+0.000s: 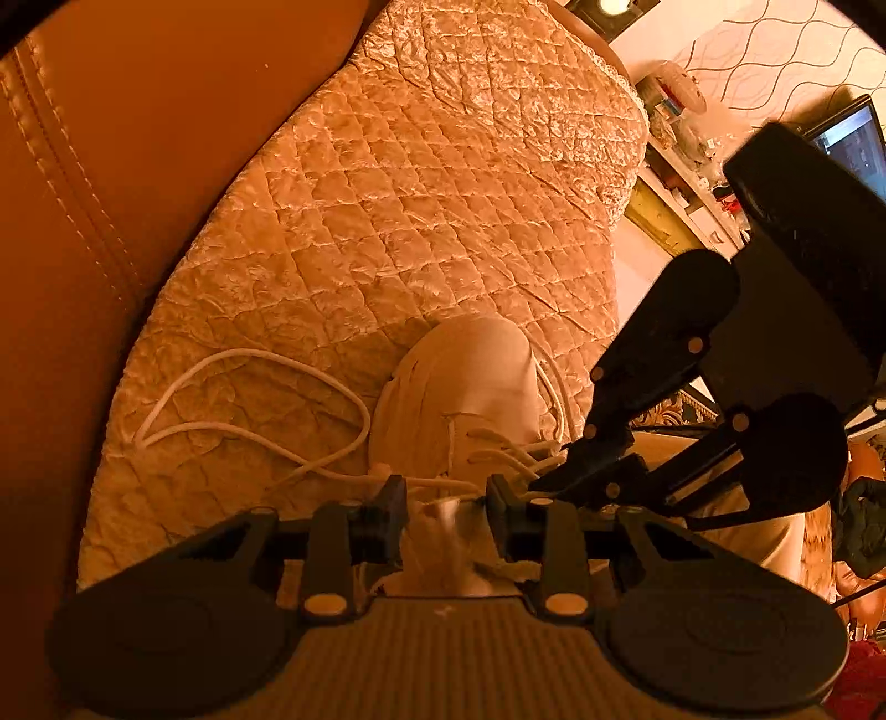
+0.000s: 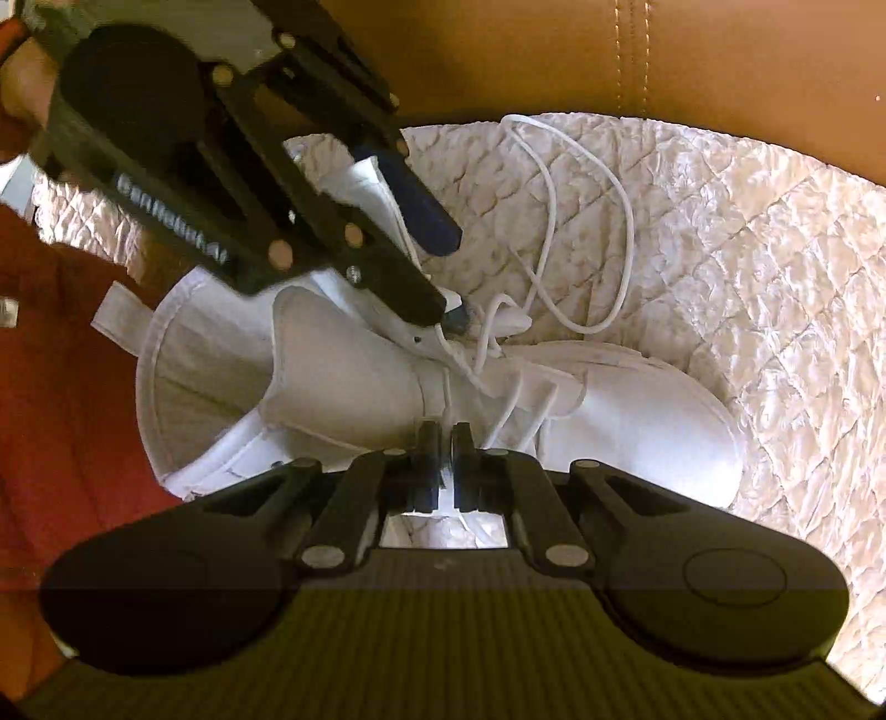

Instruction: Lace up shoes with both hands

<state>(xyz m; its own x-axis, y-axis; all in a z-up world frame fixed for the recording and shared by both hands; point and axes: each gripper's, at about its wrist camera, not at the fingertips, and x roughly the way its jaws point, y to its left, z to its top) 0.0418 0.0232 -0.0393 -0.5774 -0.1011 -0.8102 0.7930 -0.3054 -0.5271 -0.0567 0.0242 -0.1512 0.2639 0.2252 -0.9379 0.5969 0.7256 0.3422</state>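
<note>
quilted cushion (image 2: 775,277) under white shoe (image 2: 637,421); left tool (image 2: 451,277) part-open, lettering unreadable; right tool (image 2: 446,465) closed, perhaps pinching lace (image 2: 554,221).

A quilted cover (image 1: 398,210) with a diamond-stitched, crushed-velvet sheen spreads over the seat of a brown leather sofa (image 1: 111,166); the sofa's backrest rises behind it, marked by a double line of pale stitching (image 2: 631,50). The cover's far edge carries a narrow lace trim (image 1: 614,72). Beyond the seat, a pale wall (image 1: 775,61) bears a pattern of thin wavy lines. A cluttered white shelf (image 1: 686,166) stands along that wall, with a lit screen (image 1: 855,147) just beside it. A round lamp (image 1: 612,5) glows at the top. The light is warm and amber.
</note>
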